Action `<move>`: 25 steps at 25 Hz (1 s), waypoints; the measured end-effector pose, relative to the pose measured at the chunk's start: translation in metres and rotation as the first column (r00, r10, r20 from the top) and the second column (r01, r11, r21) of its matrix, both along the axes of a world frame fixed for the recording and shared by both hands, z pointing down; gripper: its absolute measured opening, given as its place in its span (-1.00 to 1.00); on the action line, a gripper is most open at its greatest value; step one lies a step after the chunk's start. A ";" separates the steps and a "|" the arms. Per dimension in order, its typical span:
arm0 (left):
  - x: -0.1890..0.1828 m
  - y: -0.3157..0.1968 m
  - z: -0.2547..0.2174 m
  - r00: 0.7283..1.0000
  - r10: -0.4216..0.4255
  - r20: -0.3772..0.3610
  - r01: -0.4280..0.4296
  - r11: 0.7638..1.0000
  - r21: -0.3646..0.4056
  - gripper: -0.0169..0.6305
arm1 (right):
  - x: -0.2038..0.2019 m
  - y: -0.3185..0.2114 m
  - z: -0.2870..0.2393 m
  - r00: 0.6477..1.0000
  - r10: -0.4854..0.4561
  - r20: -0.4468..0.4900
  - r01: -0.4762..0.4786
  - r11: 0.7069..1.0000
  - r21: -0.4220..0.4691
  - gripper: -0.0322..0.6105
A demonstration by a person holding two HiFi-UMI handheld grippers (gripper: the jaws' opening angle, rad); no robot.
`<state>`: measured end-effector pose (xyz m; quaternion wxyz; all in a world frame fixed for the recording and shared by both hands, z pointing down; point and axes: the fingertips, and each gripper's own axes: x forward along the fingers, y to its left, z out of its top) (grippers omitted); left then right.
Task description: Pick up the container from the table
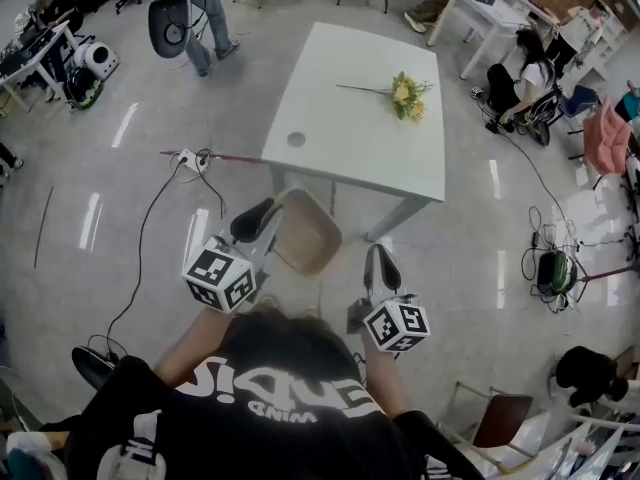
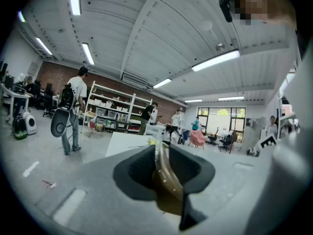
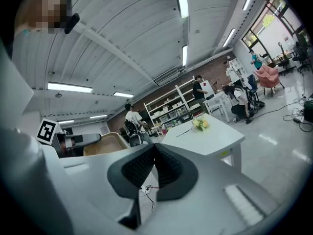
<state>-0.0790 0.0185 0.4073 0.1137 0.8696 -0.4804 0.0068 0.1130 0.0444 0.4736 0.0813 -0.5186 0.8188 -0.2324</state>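
Note:
The container [image 1: 306,232] is a shallow tan tub, held off the white table [image 1: 345,133] and in front of its near edge. My left gripper [image 1: 262,220] is shut on the tub's rim [image 2: 165,177], which runs as a thin tan wall between the dark pads. From the right gripper view the tub [image 3: 105,144] shows to the left, beside the left gripper [image 3: 73,141]. My right gripper [image 1: 381,264] sits right of the tub at about the same height, its pads [image 3: 166,168] pressed together on nothing. A yellow flower bunch [image 1: 406,96] lies on the table.
Cables and a power strip [image 1: 190,160] lie on the floor left of the table. A standing person [image 1: 205,13] carries a chair beyond the table, and a seated person [image 1: 518,83] is at the far right. Shelving [image 2: 110,112] lines the back wall.

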 end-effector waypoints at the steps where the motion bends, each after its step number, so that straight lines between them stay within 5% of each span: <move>1: -0.004 0.004 0.001 1.000 0.001 0.005 -0.001 1.000 0.000 -0.68 | -0.004 0.002 -0.001 1.000 0.001 -0.005 -0.001 1.000 0.003 -0.90; 14: -0.055 0.019 0.037 0.999 -0.046 0.017 0.046 0.999 -0.015 -0.69 | -0.046 0.017 0.007 0.996 -0.002 -0.084 0.004 1.000 0.016 -0.90; 25: -0.061 0.017 0.048 0.998 -0.064 0.024 0.064 0.998 -0.017 -0.69 | -0.054 0.016 0.012 0.995 -0.001 -0.102 0.001 1.000 -0.007 -0.90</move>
